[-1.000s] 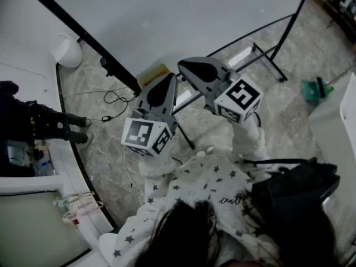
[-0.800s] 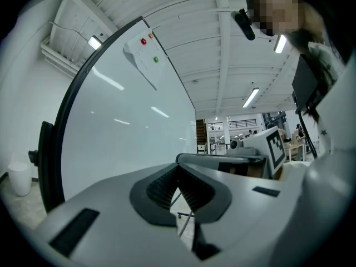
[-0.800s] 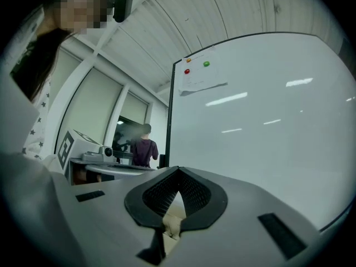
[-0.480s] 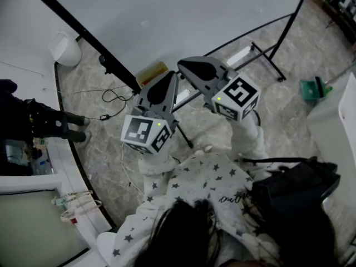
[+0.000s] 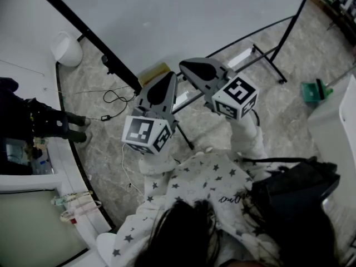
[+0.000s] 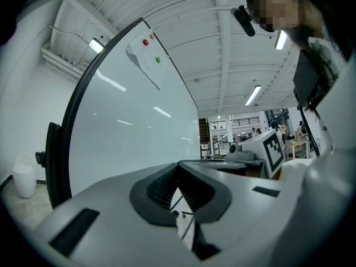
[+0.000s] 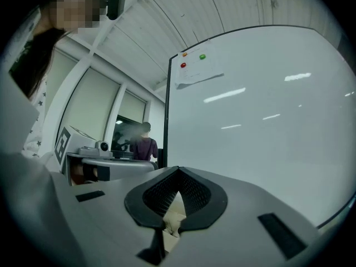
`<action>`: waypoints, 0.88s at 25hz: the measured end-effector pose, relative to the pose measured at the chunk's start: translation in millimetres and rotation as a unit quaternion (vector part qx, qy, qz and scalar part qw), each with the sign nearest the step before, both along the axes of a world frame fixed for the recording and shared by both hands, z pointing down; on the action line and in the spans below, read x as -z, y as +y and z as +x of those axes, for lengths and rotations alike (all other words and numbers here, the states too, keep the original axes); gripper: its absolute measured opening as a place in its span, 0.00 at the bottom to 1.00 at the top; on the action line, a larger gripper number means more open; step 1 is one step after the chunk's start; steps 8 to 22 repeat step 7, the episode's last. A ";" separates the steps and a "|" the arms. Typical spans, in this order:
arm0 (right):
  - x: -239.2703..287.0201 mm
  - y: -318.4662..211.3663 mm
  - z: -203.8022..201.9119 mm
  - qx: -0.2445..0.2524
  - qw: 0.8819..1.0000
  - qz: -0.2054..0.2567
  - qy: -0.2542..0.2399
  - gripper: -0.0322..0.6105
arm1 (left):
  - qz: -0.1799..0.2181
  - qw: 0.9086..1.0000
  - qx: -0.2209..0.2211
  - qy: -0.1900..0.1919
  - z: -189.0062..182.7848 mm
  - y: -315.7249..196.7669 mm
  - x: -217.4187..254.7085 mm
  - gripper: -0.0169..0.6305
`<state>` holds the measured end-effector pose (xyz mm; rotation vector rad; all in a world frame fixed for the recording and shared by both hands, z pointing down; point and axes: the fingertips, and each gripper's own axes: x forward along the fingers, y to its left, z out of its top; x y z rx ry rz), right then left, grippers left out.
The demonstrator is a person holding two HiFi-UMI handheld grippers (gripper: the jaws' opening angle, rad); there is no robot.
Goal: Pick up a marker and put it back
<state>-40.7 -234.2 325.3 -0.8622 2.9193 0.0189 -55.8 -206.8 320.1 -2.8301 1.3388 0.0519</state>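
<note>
Two grippers were up together, weren't they? What lay furthest left?

Yes. Furthest left in the head view ran the curved edge of a white surface (image 5: 65, 160). After it came a white bin (image 5: 67, 50) on the floor (image 5: 111, 149), and a loose cable (image 5: 114, 99) beside the black frame (image 5: 83, 35) of the whiteboard (image 5: 183, 15).

And the grippers themselves?

The left gripper (image 5: 171, 77) pointed at the board, jaws closed tip to tip with nothing held. Its own view showed only floor through the gap behind the tips. The right gripper (image 5: 183, 65) sat just beside it, tips near the other's but apart, jaws likewise pressed together and empty.

Where was the marker?

I could not make one out in any view. The board carried a sheet of paper (image 7: 197, 71) near its upper edge, with a red magnet (image 7: 183, 65) and a green magnet (image 7: 202, 56). A tan object (image 5: 153, 72) lay by the frame's foot, just beyond the left gripper; what it was I could not tell.

How much room was there to move?

Open floor lay below the grippers and to either side. The board face stood close ahead of both tips. To the right ran the stand's leg (image 5: 270, 63), then a green object (image 5: 314, 89) well apart, and the edge of a white unit (image 5: 339, 127) at the far right.
</note>
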 end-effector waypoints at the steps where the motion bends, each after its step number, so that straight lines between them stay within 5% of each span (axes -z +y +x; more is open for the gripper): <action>1: -1.0 -0.7 0.8 -0.001 1.000 -0.001 -0.002 0.06 | 0.001 1.000 -0.001 -0.001 0.1 0.0 0.3 0.03; 22: -1.7 -2.3 3.2 0.000 1.000 -0.001 -0.008 0.06 | 0.008 1.000 0.016 0.007 -6.8 -0.9 6.1 0.03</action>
